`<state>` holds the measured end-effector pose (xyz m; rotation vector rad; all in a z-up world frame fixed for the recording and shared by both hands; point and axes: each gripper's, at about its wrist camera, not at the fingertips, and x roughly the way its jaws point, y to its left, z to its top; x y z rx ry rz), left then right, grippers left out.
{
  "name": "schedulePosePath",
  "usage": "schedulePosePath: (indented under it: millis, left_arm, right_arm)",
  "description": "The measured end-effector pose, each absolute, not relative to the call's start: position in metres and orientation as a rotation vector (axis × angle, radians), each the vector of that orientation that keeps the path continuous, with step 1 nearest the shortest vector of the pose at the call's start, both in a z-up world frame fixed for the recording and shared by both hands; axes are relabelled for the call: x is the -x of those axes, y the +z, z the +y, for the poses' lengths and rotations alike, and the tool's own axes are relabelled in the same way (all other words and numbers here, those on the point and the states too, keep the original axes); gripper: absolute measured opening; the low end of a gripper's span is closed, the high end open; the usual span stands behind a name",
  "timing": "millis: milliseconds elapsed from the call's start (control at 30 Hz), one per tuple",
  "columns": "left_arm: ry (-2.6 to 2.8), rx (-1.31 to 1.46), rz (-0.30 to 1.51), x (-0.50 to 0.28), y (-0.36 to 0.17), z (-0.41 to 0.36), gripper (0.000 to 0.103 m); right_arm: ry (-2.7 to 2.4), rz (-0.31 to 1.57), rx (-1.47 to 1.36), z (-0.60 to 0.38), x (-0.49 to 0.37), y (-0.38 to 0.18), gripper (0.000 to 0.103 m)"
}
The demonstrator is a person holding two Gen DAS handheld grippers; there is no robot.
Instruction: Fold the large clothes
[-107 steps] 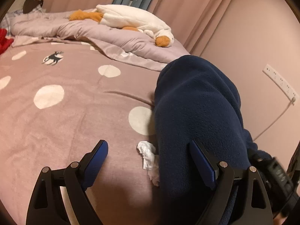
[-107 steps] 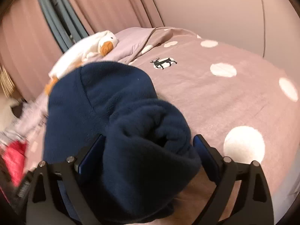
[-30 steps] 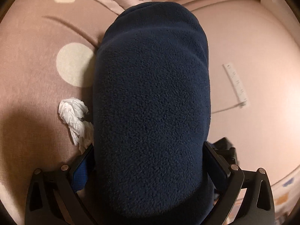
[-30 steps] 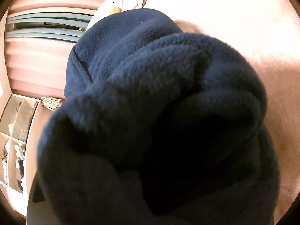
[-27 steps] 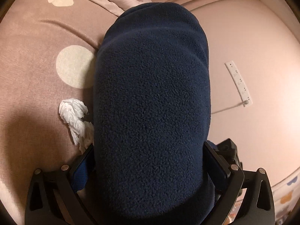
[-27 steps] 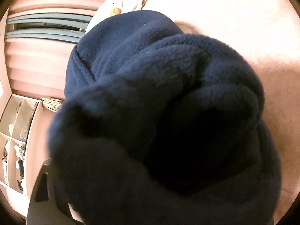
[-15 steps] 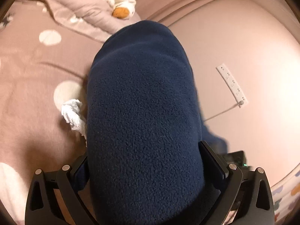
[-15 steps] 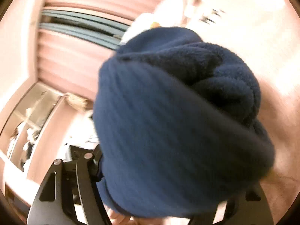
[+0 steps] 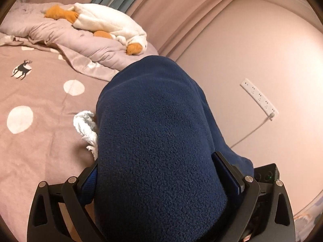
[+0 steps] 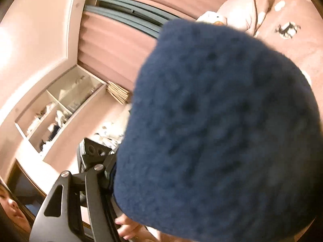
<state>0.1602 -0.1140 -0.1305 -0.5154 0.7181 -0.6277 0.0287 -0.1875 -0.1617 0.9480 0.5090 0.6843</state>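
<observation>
A rolled navy fleece garment (image 9: 157, 111) fills the middle of the left wrist view, raised above the pink dotted bedsheet (image 9: 40, 141). My left gripper (image 9: 155, 171) is shut on it, a blue pad pressed into each side. In the right wrist view the same garment (image 10: 222, 121) is blurred and blocks most of the picture. My right gripper (image 10: 201, 181) has the garment between its jaws, which are closing on it. Only its left finger (image 10: 97, 179) shows, against the fleece; the other finger is hidden.
A crumpled white tissue (image 9: 85, 126) lies on the sheet beside the garment. A white plush goose (image 9: 109, 23) rests on a lilac quilt (image 9: 60, 38) at the bed's far end. A power strip (image 9: 259, 96) hangs on the wall at right. A wall shelf (image 10: 58, 104) and a hand (image 10: 129, 230) show at left.
Both grippers rose with the fleece bundle off the bed. The left view tipped up toward the quilt and goose. The right gripper rolled, so shelf and curtain now show.
</observation>
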Motion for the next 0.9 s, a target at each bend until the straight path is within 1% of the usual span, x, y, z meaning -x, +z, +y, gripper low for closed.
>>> schedulePosePath:
  millis: [100, 167, 200, 267, 333, 400, 467, 533, 567, 633, 733, 900]
  left_arm:
    - [-0.614, 0.542, 0.799, -0.178, -0.16, -0.106, 0.099]
    - [-0.592, 0.558, 0.868, -0.19, -0.181, -0.101, 0.099]
    - [-0.59, 0.568, 0.893, -0.19, -0.193, -0.094, 0.102]
    - [-0.654, 0.622, 0.943, -0.196, -0.213, -0.089, 0.102]
    - [-0.722, 0.627, 0.99, -0.202, -0.221, -0.083, 0.102]
    - [-0.757, 0.658, 1.018, -0.207, -0.227, -0.079, 0.103]
    - [-0.806, 0.728, 1.032, -0.214, -0.239, -0.073, 0.103]
    - [-0.815, 0.773, 1.038, -0.217, -0.248, -0.067, 0.103]
    - [-0.798, 0.779, 1.031, -0.216, -0.246, -0.066, 0.103]
    - [-0.768, 0.748, 1.015, -0.212, -0.24, -0.068, 0.103]
    - [-0.756, 0.664, 0.973, -0.2, -0.22, -0.073, 0.102]
    - [-0.813, 0.686, 0.879, -0.191, -0.18, -0.06, 0.102]
  right_arm:
    - [0.632, 0.569, -0.907, -0.181, -0.026, -0.166, 0.058]
    - [0.56, 0.662, -0.894, -0.175, -0.027, -0.178, 0.058]
    - [0.518, 0.714, -0.894, -0.174, -0.024, -0.185, 0.058]
    - [0.464, 0.79, -0.941, -0.172, -0.027, -0.199, 0.067]
    - [0.339, 0.824, -1.016, -0.174, -0.023, -0.216, 0.099]
    - [0.286, 0.806, -1.041, -0.173, -0.016, -0.226, 0.099]
    - [0.281, 0.765, -1.023, -0.168, -0.009, -0.224, 0.096]
    - [0.349, 0.725, -1.07, -0.164, 0.0, -0.23, 0.08]
    - [0.375, 0.717, -1.106, -0.164, 0.001, -0.234, 0.076]
    - [0.416, 0.695, -1.145, -0.159, 0.01, -0.236, 0.064]
    - [0.463, 0.663, -1.116, -0.156, 0.027, -0.221, 0.056]
    - [0.582, 0.552, -1.041, -0.137, 0.054, -0.171, 0.054]
